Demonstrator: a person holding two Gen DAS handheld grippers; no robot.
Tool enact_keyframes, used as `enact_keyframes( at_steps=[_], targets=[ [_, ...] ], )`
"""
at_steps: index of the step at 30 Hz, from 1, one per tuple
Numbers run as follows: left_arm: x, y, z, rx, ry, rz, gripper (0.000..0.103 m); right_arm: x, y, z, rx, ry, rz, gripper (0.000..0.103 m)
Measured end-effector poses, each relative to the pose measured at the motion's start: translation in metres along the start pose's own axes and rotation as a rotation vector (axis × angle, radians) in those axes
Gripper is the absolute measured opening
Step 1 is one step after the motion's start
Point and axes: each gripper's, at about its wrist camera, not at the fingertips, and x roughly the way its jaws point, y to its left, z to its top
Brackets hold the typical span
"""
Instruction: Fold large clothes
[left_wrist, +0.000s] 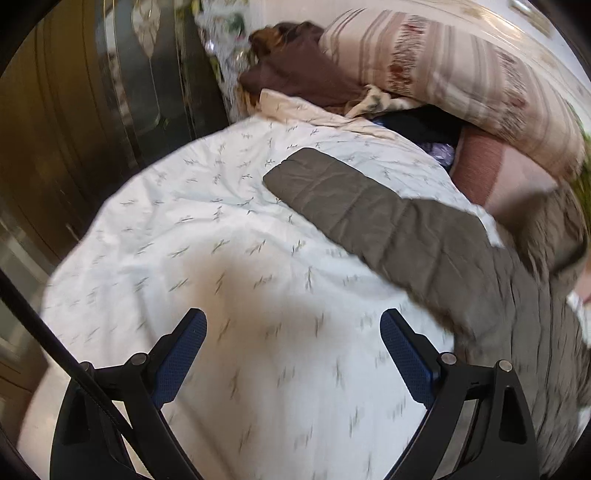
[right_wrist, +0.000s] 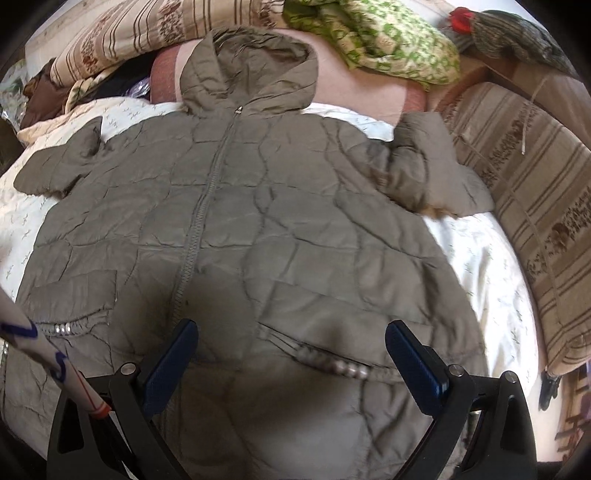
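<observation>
An olive quilted hooded jacket (right_wrist: 258, 221) lies front up and zipped on a white bedspread (right_wrist: 480, 266), hood toward the pillows. Its left sleeve (left_wrist: 369, 206) stretches out flat across the bedspread (left_wrist: 184, 240) in the left wrist view; the other sleeve (right_wrist: 432, 162) is bunched and bent. My right gripper (right_wrist: 291, 350) hovers open above the jacket's lower front, near a pocket zip (right_wrist: 332, 363). My left gripper (left_wrist: 293, 343) is open over bare bedspread, left of the sleeve, with nothing between its fingers.
Striped pillows (left_wrist: 461, 70) and a brown garment (left_wrist: 295, 70) pile up at the head of the bed. A green patterned cloth (right_wrist: 388, 40) lies beyond the hood. A striped cushion (right_wrist: 535, 206) borders the right side. A dark wardrobe (left_wrist: 74, 129) stands to the left.
</observation>
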Motion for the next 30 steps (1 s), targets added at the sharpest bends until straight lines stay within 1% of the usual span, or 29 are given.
enact_keyframes(
  at_steps=[2, 4, 7, 8, 10, 12, 14, 17, 21, 22, 24, 25, 26, 28, 29, 30],
  targets=[
    [0.026, 0.007, 0.019, -0.037, 0.024, -0.026, 0.095, 0.008, 0.004, 0.003, -0.002, 0.019, 0.0, 0.103],
    [0.057, 0.014, 0.04, -0.079, 0.053, -0.072, 0.094, 0.014, 0.004, 0.006, 0.003, 0.028, -0.003, 0.103],
    [0.096, 0.024, 0.065, -0.169, 0.098, -0.152, 0.094, 0.022, 0.003, 0.01, 0.006, 0.036, -0.021, 0.103],
    [0.112, 0.029, 0.075, -0.214, 0.12, -0.183, 0.094, 0.024, 0.002, 0.01, 0.01, 0.04, -0.026, 0.103],
    [0.134, 0.035, 0.084, -0.275, 0.148, -0.237, 0.094, 0.031, -0.002, 0.013, 0.026, 0.05, -0.038, 0.103],
    [0.158, 0.039, 0.093, -0.33, 0.175, -0.268, 0.094, 0.037, -0.004, 0.015, 0.044, 0.063, -0.043, 0.103],
    [0.177, 0.042, 0.1, -0.368, 0.187, -0.285, 0.094, 0.043, -0.008, 0.018, 0.069, 0.072, -0.04, 0.103],
    [0.199, 0.042, 0.106, -0.395, 0.191, -0.31, 0.094, 0.048, -0.009, 0.022, 0.083, 0.067, -0.045, 0.103],
    [0.211, 0.036, 0.119, -0.374, 0.165, -0.325, 0.094, 0.052, -0.007, 0.027, 0.077, 0.051, -0.063, 0.103],
    [0.214, 0.034, 0.122, -0.369, 0.159, -0.325, 0.094, 0.054, -0.006, 0.028, 0.076, 0.052, -0.068, 0.103],
    [0.22, 0.028, 0.126, -0.351, 0.169, -0.282, 0.094, 0.059, -0.006, 0.029, 0.076, 0.059, -0.076, 0.103],
    [0.222, 0.022, 0.128, -0.334, 0.184, -0.239, 0.086, 0.062, -0.006, 0.03, 0.078, 0.066, -0.08, 0.103],
    [0.222, 0.014, 0.13, -0.293, 0.196, -0.155, 0.078, 0.064, -0.007, 0.03, 0.08, 0.072, -0.082, 0.103],
    [0.218, 0.001, 0.133, -0.221, 0.206, -0.052, 0.035, 0.068, -0.007, 0.03, 0.086, 0.084, -0.087, 0.103],
    [0.215, -0.003, 0.134, -0.2, 0.215, -0.039, 0.028, 0.069, -0.008, 0.03, 0.087, 0.083, -0.087, 0.103],
    [0.209, -0.005, 0.135, -0.193, 0.22, -0.052, 0.019, 0.068, -0.008, 0.03, 0.087, 0.08, -0.087, 0.102]
  ],
)
